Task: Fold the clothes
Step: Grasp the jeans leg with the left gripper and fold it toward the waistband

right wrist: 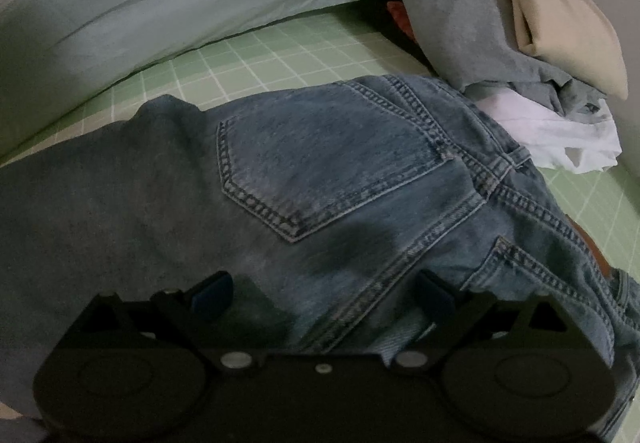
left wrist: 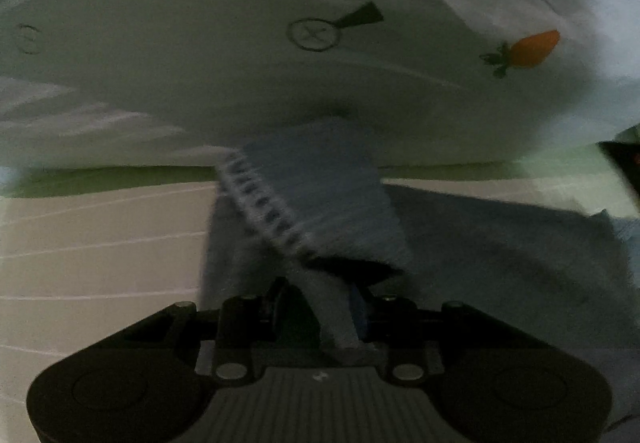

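Your left gripper (left wrist: 320, 307) pinches a jeans (right wrist: 320, 171) hem, lifted mid-frame. Your right gripper (right wrist: 320, 295), fingers spread, hovers over the seat, back pocket (right wrist: 320, 163) directly ahead at centre frame.

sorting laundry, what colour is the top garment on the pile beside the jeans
Beige top garment, clearest in the right wrist view.

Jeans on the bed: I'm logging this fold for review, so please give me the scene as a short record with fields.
garment: blue jeans, back pocket up
surface: green checked bed sheet
left gripper: shut on a denim fold with a stitched seam, lifted
right gripper: open, over the jeans' seat
nearby: pile of clothes in grey, beige and white; pale pillow with a carrot print
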Available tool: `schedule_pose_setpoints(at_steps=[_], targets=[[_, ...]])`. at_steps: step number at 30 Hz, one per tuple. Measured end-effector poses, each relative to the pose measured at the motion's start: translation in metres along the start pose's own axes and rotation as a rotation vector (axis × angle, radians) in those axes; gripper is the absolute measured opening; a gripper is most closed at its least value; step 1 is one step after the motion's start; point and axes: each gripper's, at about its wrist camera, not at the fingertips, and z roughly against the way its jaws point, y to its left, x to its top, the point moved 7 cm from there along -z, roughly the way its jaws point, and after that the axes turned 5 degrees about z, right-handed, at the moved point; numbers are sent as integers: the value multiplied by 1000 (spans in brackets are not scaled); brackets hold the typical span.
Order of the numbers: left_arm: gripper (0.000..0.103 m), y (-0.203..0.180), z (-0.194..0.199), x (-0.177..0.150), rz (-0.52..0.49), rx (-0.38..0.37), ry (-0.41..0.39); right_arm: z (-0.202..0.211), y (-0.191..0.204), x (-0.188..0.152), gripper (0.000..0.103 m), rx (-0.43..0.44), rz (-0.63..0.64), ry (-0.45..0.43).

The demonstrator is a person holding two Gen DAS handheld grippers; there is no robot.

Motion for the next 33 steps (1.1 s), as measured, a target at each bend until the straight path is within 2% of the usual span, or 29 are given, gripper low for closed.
schedule_pose_setpoints(at_steps=[2, 3, 5, 7, 10, 14, 15, 17, 18, 23, 27, 30, 31, 33], targets=[[35, 1, -10, 1, 19, 11, 14, -1, 0, 0, 99, -1, 4, 1], [29, 2, -13, 1, 26, 26, 20, -1, 1, 0, 99, -2, 6, 2], [6, 6, -14, 2, 48, 44, 15, -1, 1, 0, 99, -6, 11, 4], [5, 18, -4, 6, 93, 43, -16, -1, 1, 0, 99, -6, 12, 4], [5, 50, 31, 11, 112, 161, -112, -2, 1, 0, 99, -8, 13, 6], [5, 131, 99, 4, 205, 414, -236, -2, 2, 1, 99, -14, 12, 8], [5, 151, 110, -2, 242, 474, -245, -2, 2, 0, 99, -16, 12, 9], [5, 170, 114, -16, 302, 496, -224, -1, 3, 0, 99, -20, 12, 10], [10, 179, 115, -24, 332, 507, -213, -2, 4, 0, 99, -22, 11, 11], [19, 225, 123, -59, 483, 561, -158, 1, 6, 1, 99, -13, -3, 27], [52, 260, 129, -88, 604, 603, -113, 5, 8, 2, 99, -4, -6, 37], [55, 284, 134, -107, 684, 630, -82, 7, 12, 1, 99, -1, 4, 37], [58, 281, 134, -105, 671, 627, -82, 8, 13, 1, 99, 0, 8, 36], [76, 270, 134, -103, 649, 615, -85, 12, 15, 3, 99, 11, 4, 22]])
